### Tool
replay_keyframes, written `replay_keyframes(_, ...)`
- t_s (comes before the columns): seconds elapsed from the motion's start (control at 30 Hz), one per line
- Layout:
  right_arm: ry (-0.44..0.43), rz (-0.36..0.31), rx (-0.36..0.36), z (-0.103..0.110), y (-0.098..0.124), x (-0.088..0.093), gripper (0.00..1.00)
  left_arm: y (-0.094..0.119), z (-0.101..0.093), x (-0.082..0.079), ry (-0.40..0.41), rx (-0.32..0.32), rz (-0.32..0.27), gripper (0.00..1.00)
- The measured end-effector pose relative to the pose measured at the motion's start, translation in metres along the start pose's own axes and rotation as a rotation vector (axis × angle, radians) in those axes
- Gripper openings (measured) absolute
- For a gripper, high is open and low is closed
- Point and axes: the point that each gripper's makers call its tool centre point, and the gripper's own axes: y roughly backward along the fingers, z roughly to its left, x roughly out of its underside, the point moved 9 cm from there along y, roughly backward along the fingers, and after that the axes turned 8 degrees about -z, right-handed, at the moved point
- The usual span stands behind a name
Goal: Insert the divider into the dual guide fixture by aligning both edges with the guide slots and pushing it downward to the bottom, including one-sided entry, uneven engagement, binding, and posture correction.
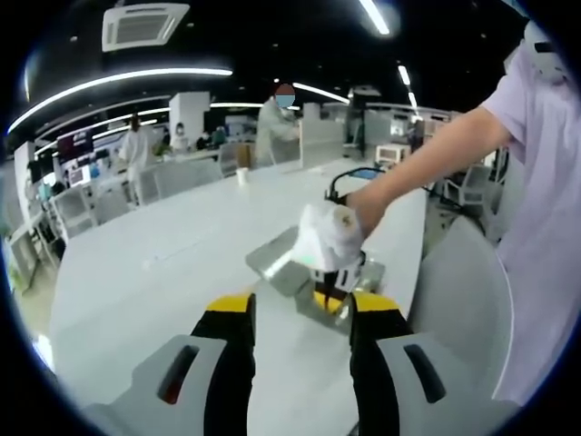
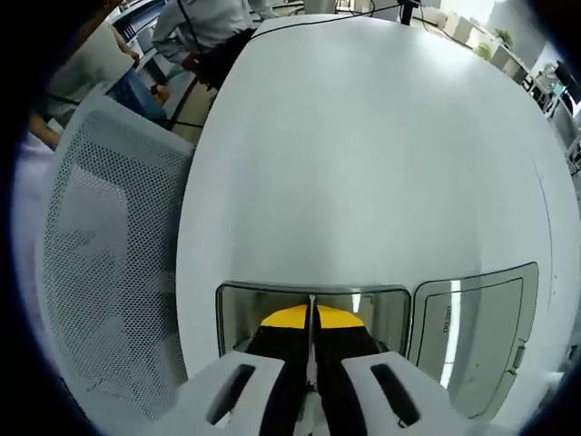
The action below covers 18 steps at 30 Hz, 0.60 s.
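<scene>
Left gripper view: camera rides low over the table, facing level across it toward the far office. Its own hand-held gripper rises from 6 o'clock. The other hand-held gripper sits close ahead, just right of centre, under a gloved hand; the arm enters from 3 o'clock.

Right gripper view: camera looks steeply down on the table from close above. Its hand-held gripper rises from 6 o'clock over a metal fixture. Mesh chair at 9 o'clock.

Shared: the white table top and the metal fixture.
</scene>
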Motion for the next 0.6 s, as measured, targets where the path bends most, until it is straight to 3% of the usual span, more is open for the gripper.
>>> replay_keyframes(0.6, -0.054, -0.063, 0.009, -0.003, 0.014, -0.003, 0.11, -0.001, 0.002, -0.001, -0.006, 0.0, -0.001, 0.4)
